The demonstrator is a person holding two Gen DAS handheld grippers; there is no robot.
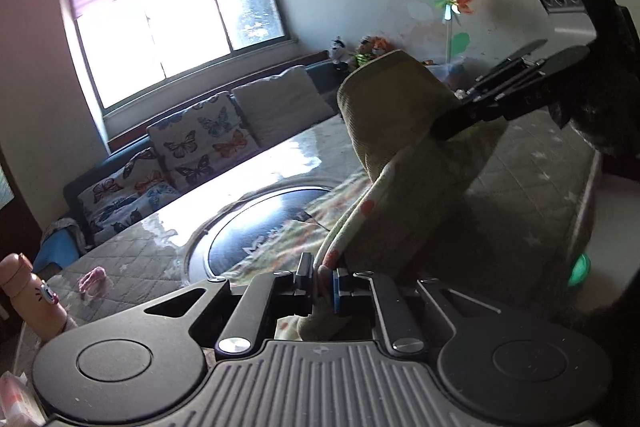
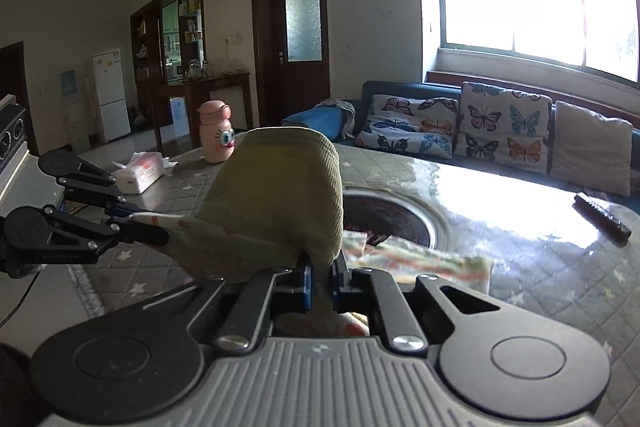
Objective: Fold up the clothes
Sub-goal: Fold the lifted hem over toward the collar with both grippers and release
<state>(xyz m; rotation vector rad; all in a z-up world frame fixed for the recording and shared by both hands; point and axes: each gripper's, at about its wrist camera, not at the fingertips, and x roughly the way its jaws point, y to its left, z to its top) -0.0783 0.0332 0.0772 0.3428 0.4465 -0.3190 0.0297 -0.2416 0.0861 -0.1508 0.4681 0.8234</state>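
An olive-green ribbed garment with a pale dotted lining point(image 1: 404, 155) hangs stretched in the air between both grippers, above the quilted table. My left gripper point(image 1: 322, 285) is shut on one edge of it. My right gripper point(image 2: 321, 283) is shut on the other edge; the garment point(image 2: 280, 195) arches up in front of it. In the left wrist view the right gripper point(image 1: 452, 119) pinches the cloth at the upper right. In the right wrist view the left gripper point(image 2: 160, 233) pinches it at the left. Part of the cloth trails on the table point(image 2: 432, 259).
The table point(image 2: 540, 259) has a quilted grey cover and a round dark inset hob point(image 1: 264, 227). A pink bottle point(image 2: 217, 133), a tissue pack point(image 2: 140, 171) and a dark remote point(image 2: 602, 217) lie on it. A sofa with butterfly cushions point(image 2: 500, 123) stands behind.
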